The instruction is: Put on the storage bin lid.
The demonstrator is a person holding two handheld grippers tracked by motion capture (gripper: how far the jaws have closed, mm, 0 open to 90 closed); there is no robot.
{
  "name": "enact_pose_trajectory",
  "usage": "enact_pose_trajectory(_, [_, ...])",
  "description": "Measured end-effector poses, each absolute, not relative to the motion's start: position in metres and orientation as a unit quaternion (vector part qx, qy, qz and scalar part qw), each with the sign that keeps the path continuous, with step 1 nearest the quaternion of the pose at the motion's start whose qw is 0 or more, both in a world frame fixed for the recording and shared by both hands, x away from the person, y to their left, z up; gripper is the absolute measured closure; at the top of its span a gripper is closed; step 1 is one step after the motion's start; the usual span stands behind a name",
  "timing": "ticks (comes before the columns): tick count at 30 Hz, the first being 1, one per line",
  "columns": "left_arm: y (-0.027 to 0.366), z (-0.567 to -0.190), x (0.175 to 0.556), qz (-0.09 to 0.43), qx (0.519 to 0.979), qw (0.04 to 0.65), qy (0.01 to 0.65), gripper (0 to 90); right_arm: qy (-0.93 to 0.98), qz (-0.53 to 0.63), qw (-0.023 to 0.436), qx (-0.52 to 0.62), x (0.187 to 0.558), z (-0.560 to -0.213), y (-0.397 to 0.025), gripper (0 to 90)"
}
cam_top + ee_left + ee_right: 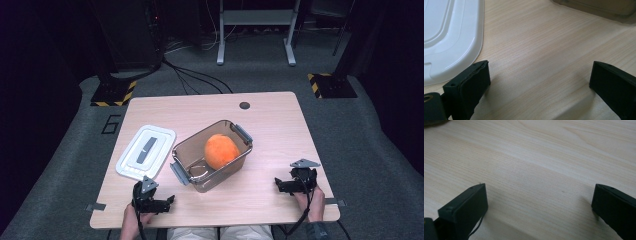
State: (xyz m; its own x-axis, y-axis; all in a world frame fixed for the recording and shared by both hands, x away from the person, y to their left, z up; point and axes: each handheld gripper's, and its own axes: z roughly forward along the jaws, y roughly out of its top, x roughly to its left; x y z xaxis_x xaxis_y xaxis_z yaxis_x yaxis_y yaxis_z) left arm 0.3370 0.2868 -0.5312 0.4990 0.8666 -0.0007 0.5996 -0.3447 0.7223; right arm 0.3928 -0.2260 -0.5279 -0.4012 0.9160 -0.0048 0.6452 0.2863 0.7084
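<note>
Both grippers are resting low at the table's near edge, jaws spread wide and gripping nothing. Just ahead and left of the left gripper the white lid is lying flat. Between the left gripper and the right gripper, farther back, the clear container is holding an orange ball.
</note>
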Motion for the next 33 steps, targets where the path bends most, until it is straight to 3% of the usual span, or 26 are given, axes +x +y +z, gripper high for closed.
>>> enact_pose_trajectory(8, [0.290, -0.531, 0.334, 0.194, 0.795, 0.340, 0.463, 2.5, 0.768, 0.319, 0.236, 0.503, 0.387, -0.529, -0.222, 0.0])
enact_pose_trajectory(15, [0.308, -0.521, 0.335, 0.206, 0.772, 0.365, 0.478, 6.1, 0.767, 0.323, 0.219, 0.509, 0.390, -0.529, -0.224, 0.0])
enact_pose_trajectory(23, [0.333, -0.505, 0.363, 0.226, 0.750, 0.368, 0.501, 5.1, 0.769, 0.322, 0.219, 0.506, 0.391, -0.529, -0.225, 0.0])
enact_pose_trajectory(33, [0.347, -0.505, 0.404, 0.214, 0.742, 0.365, 0.520, 0.3, 0.769, 0.322, 0.219, 0.507, 0.391, -0.529, -0.225, 0.0])
